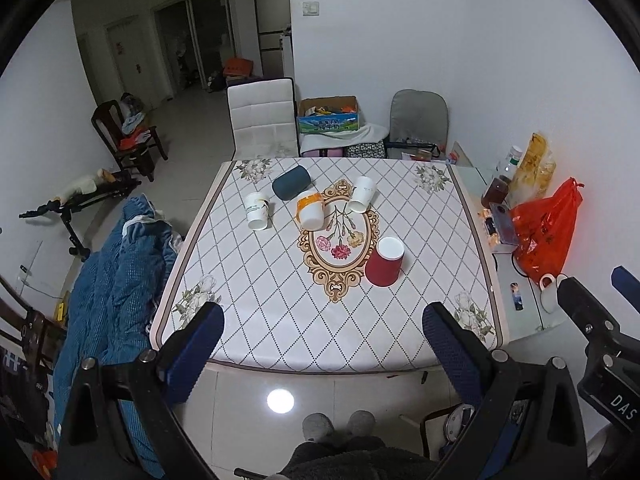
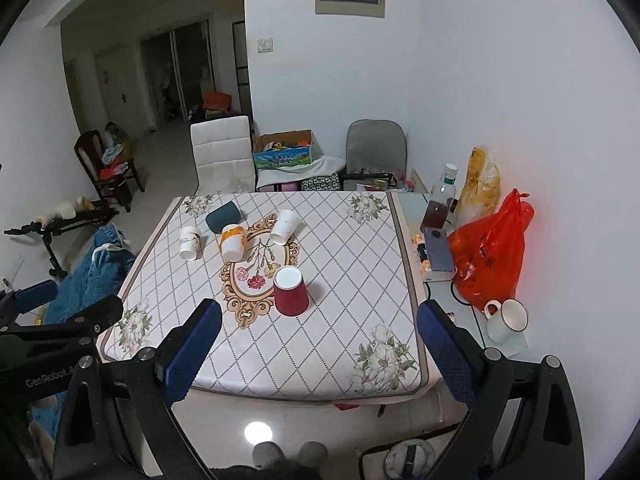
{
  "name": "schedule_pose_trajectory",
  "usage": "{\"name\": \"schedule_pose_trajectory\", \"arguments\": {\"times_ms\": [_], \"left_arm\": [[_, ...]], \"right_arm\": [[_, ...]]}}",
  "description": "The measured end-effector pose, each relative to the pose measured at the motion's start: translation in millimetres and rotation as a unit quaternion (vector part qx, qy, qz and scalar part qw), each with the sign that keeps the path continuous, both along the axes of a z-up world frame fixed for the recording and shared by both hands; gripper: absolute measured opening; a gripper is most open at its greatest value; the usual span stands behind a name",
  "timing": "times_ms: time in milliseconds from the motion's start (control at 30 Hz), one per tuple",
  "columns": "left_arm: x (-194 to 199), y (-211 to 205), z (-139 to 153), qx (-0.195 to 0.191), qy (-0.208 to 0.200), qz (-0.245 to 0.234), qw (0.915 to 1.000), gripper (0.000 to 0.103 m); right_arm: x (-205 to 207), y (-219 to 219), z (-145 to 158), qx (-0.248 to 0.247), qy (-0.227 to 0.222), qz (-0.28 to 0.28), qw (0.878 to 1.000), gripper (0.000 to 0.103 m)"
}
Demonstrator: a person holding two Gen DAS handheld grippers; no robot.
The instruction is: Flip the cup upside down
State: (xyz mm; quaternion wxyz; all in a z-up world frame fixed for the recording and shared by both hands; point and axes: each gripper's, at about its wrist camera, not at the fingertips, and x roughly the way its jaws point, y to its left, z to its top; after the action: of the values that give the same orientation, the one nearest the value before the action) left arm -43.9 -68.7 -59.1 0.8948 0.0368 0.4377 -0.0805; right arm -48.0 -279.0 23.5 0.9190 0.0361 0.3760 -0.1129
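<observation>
Standing mouth-down on the table, the red cup looks light, thin-walled, crushable; mid-wall suits gripping. Left gripper and right gripper gape empty.

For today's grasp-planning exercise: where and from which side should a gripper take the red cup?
Grip the red cup across its tapered side wall, near mid-height, coming in level from the near table edge. It stands rim-down, its closed white base on top offers no lip, and its near side looks unobstructed.

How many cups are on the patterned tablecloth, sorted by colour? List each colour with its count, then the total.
Red cup: 1
Plain white cup: 1
White cup with green print: 1
White cup with orange band: 1
Dark blue-grey cup: 1
Total: 5
</observation>
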Motion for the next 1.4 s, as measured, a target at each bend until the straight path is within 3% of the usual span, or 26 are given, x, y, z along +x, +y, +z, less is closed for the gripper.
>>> {"name": "schedule_pose_trajectory", "arguments": {"times_ms": [1400], "left_arm": [[-7.6, -10.5, 11.1, -0.001, -0.016, 0.007, 0.9999, 0.102]], "right_arm": [[7.7, -20.7, -5.9, 0.012, 0.013, 0.008, 1.000, 0.101]]}}
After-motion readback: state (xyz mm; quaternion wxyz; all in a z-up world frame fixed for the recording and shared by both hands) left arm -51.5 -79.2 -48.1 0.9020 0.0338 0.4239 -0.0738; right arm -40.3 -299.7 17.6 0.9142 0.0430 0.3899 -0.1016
